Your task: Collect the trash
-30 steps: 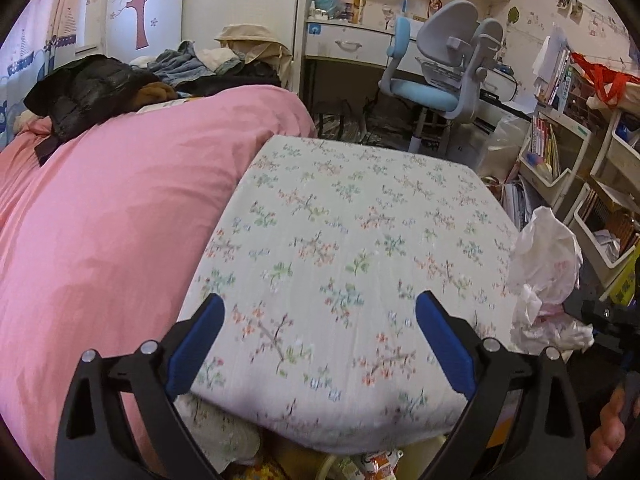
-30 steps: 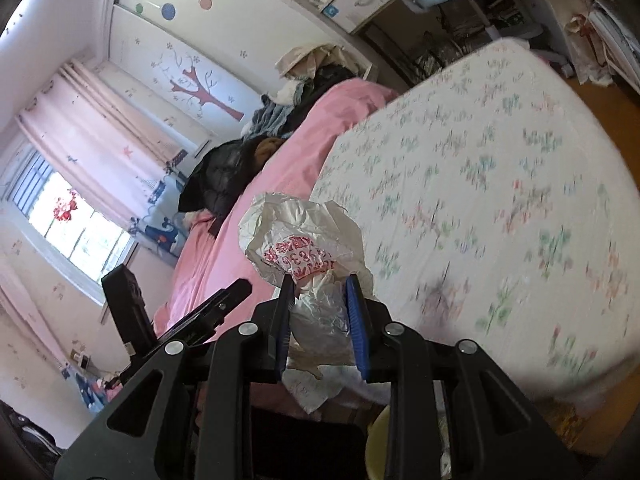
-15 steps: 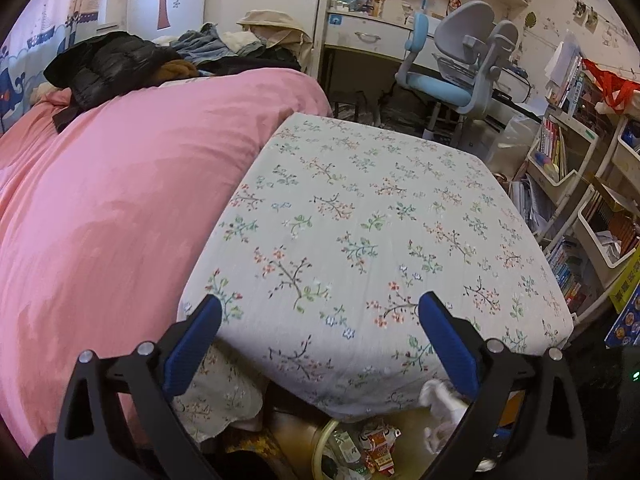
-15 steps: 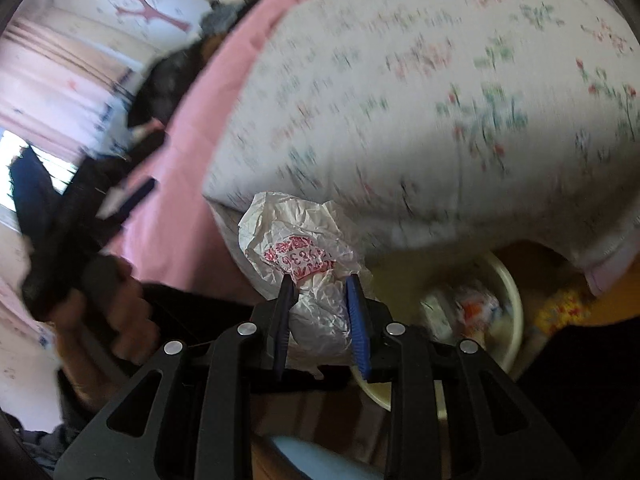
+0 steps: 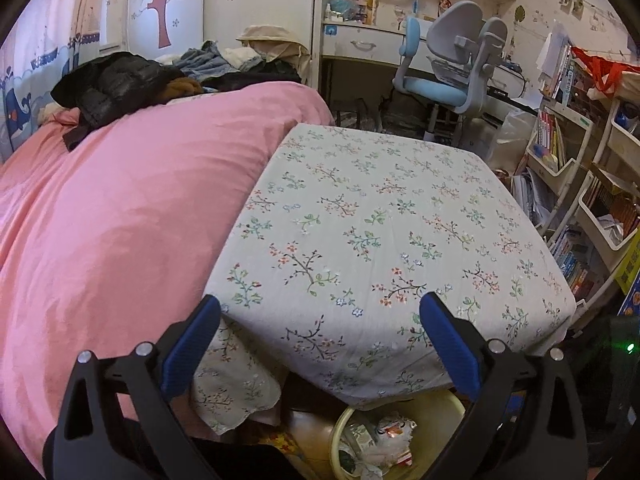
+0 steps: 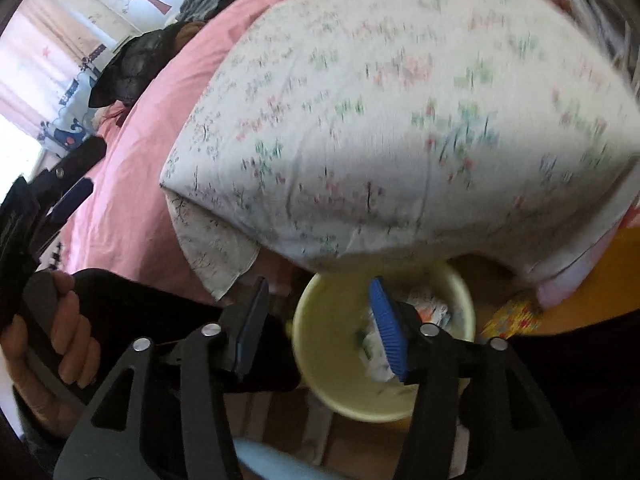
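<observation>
1. The right gripper hangs over the yellow bin with its jaws spread and nothing between them. That suits a drop: the mouth of the bin lies directly under the gap.
2. Trash sits inside the bin, just behind the right blue pad (blurred, so its make-up is hard to tell). It looks like crumpled white plastic and wrappers.
3. The left gripper is held wide open and empty above the corner of the floral sheet, out of the way.
4. From the left wrist view the bin shows below the bed edge, between and beneath the pads, litter piled within.
</observation>
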